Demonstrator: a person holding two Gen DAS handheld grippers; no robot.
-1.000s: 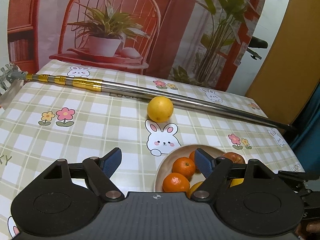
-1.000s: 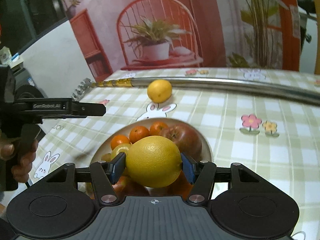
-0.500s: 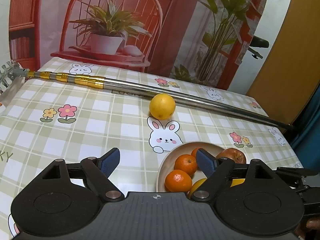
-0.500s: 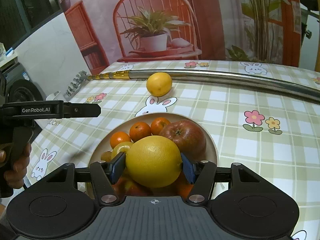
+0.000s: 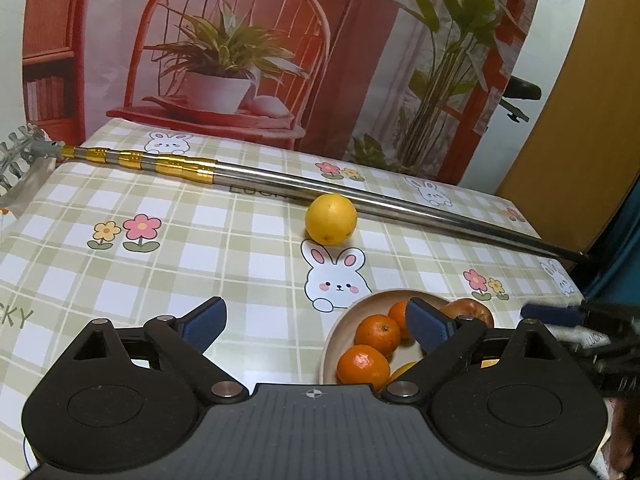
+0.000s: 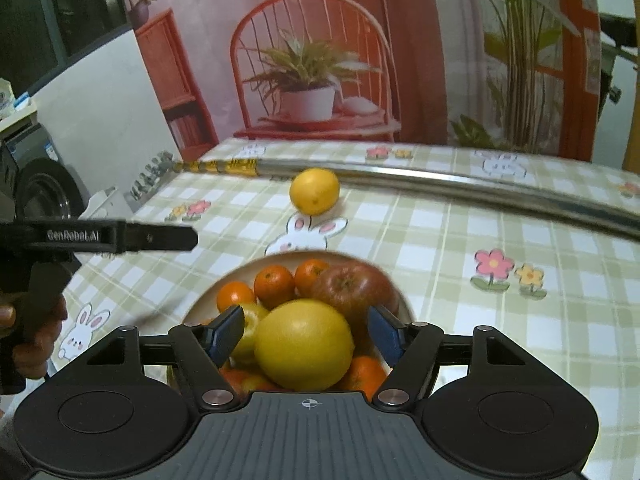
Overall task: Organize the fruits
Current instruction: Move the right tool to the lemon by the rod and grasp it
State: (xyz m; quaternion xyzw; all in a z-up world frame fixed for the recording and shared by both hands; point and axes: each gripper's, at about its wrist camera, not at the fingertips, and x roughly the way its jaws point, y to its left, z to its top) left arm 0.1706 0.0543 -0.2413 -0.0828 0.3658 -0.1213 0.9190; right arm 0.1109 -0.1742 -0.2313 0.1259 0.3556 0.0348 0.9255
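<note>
A beige bowl (image 6: pixel 404 304) holds several mandarins (image 6: pixel 274 285), a red apple (image 6: pixel 352 288) and a large yellow citrus (image 6: pixel 304 344) on top. My right gripper (image 6: pixel 306 334) is open, its blue pads apart from the large citrus on both sides. A smaller yellow citrus (image 6: pixel 315 191) lies on the tablecloth beyond the bowl, against a metal pole. In the left wrist view that citrus (image 5: pixel 331 219) is ahead, the bowl (image 5: pixel 332 344) is at lower right, and my left gripper (image 5: pixel 316 324) is open and empty above the cloth.
A long metal pole with gold bands (image 5: pixel 280 184) lies across the far side of the table; it also shows in the right wrist view (image 6: pixel 460 188). A printed backdrop stands behind the table. The left gripper's body (image 6: pixel 100 236) reaches in from the left.
My right gripper has opened and let go of the large yellow citrus, which now rests on the fruit in the bowl. My left gripper has drifted slightly.
</note>
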